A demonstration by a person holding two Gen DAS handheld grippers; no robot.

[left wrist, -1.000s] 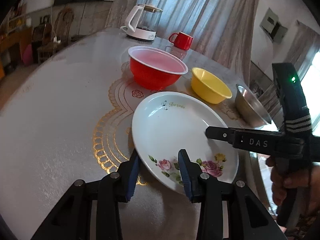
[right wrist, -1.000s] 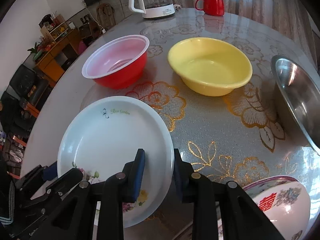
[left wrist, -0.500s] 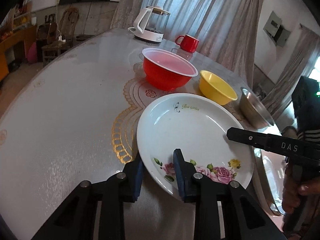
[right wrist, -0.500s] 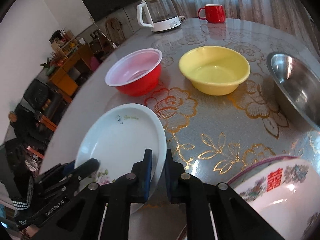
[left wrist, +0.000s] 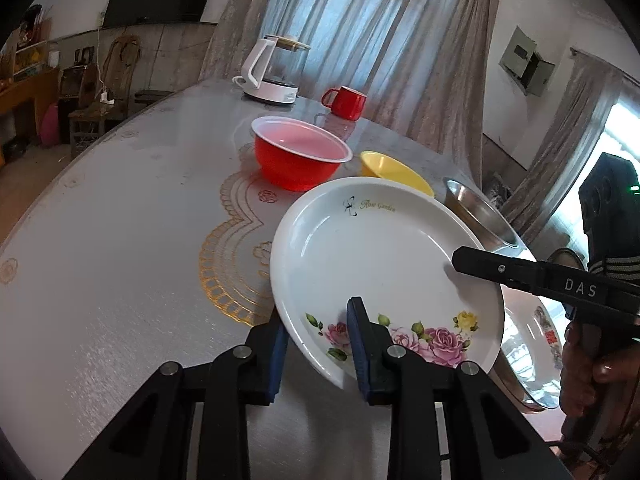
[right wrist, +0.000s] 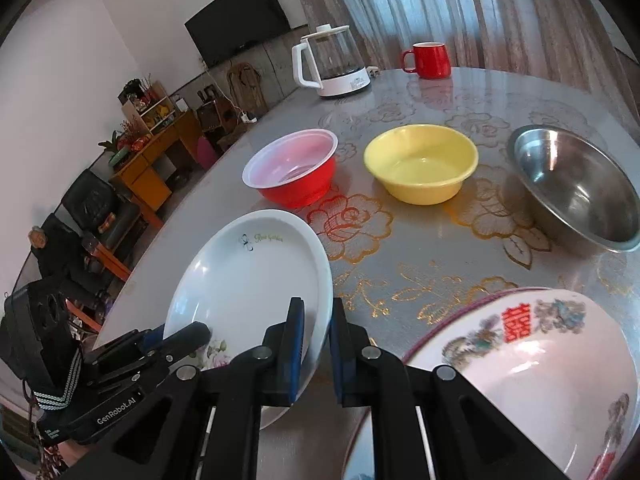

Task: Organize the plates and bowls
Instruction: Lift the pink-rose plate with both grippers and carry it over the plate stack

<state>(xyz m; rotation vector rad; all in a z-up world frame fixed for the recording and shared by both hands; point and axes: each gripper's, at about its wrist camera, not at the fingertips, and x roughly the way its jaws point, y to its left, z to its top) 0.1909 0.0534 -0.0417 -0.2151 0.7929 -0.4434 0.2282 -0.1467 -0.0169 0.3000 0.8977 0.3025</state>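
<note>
A white plate [left wrist: 380, 264] with pink roses on its near rim is held tilted above the table by both grippers. My left gripper [left wrist: 318, 332] is shut on the plate's near rim, one blue pad under it and one on top. My right gripper [right wrist: 316, 312] is shut on the right rim of the same plate [right wrist: 248, 280]; it comes in from the right in the left wrist view, where one black finger [left wrist: 480, 266] lies over the plate. The left gripper [right wrist: 192, 334] shows at the lower left of the right wrist view.
On the patterned table [left wrist: 120, 260] stand a red bowl [right wrist: 292, 176], a yellow bowl [right wrist: 420, 168] and a steel bowl [right wrist: 576, 188]. A large painted bowl [right wrist: 540, 360] sits just right of my right gripper. A kettle [right wrist: 332, 64] and a red mug [right wrist: 428, 60] stand at the far edge.
Both grippers closed on the plate's rim. The plate rose off the table and now tilts up, partly hiding the yellow bowl in the left wrist view.
</note>
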